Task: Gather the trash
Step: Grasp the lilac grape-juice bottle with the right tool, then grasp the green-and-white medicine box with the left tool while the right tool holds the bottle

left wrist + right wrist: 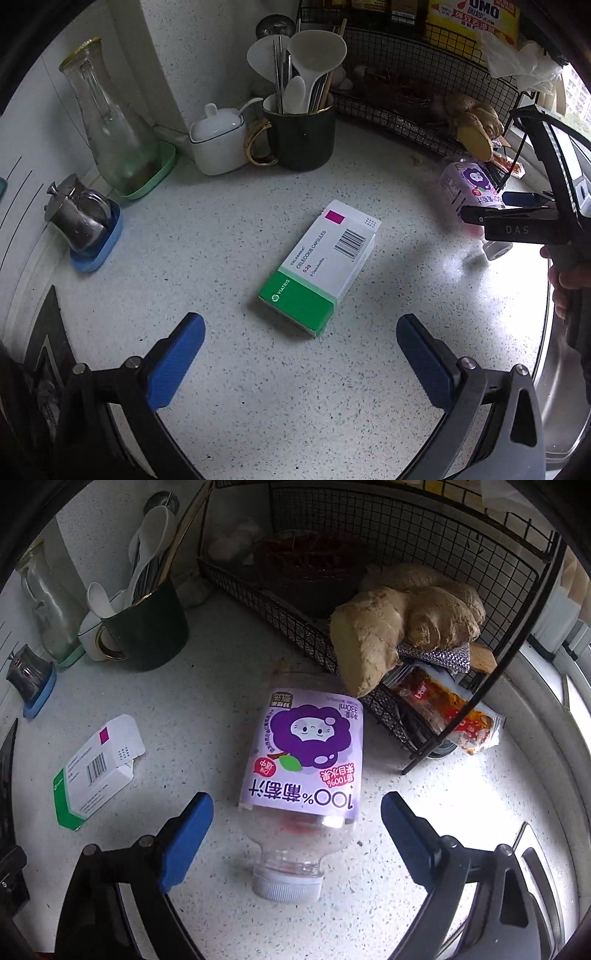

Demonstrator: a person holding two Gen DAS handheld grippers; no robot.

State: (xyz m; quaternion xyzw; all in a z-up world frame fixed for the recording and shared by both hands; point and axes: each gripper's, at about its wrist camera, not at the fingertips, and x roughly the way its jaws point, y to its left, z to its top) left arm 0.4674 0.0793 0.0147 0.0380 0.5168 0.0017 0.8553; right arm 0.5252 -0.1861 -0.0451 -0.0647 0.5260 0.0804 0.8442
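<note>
A white medicine box (320,266) with a green end, a magenta square and a barcode is seen lying flat on the speckled bench (258,406), its far end flap standing open. Well apart to its right, an empty clear plastic juice bottle (303,775) with a purple grape label is laid on its side, its white cap (286,886) pointing toward the camera, just beside a black wire rack (369,686).

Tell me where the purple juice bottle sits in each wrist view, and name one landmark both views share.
Left wrist view: juice bottle at the right edge, partly behind the right gripper.
Right wrist view: juice bottle in the centre, lying on its side, cap toward the camera.
Shared landmark: medicine box on the counter.
</note>
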